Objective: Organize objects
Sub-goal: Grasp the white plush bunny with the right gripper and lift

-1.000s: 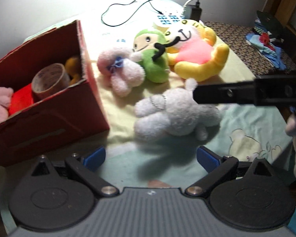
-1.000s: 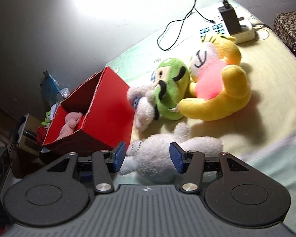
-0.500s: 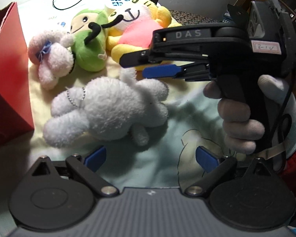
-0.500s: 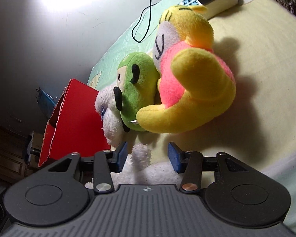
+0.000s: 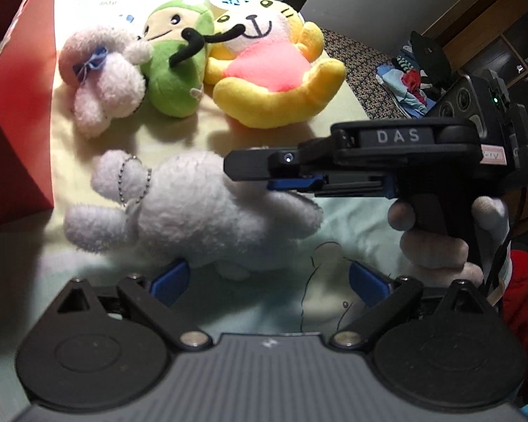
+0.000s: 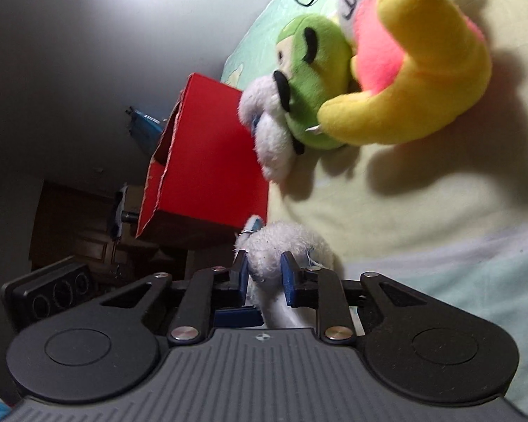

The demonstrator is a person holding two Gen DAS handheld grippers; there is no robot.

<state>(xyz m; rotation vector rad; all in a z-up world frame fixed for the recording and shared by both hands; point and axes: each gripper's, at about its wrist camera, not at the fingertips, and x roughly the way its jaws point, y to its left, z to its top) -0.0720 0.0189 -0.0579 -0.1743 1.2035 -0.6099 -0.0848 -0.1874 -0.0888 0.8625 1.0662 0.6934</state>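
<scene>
Fingers of the right gripper (image 6: 264, 274) have just been closing and now pinch a fluffy limb of the white plush (image 5: 193, 211); pile bulges around both blue pads. Left gripper (image 5: 267, 281) stands wide, jaws apart, nothing pressed between them; the plush's underside lies just beyond its pads.

Location: the white plush lies on its side on the bedsheet (image 5: 334, 239), at 12 o'clock from the left gripper. Red box (image 5: 21, 105) stands at 10 o'clock, well within reach. Pink plush (image 5: 102, 81), green plush (image 5: 172, 81) and yellow plush (image 5: 274, 84) sit in a row beyond, at 11 to 1 o'clock.

Handling, as judged: light, soft, wholly compliant, not fragile. Pile is slippery and compresses, so a limb hold may slide or let the body dangle and swing. A bead chain (image 5: 133, 183) at the neck could snag on the box edge. Firmest purchase is deep across a limb root or the torso.
</scene>
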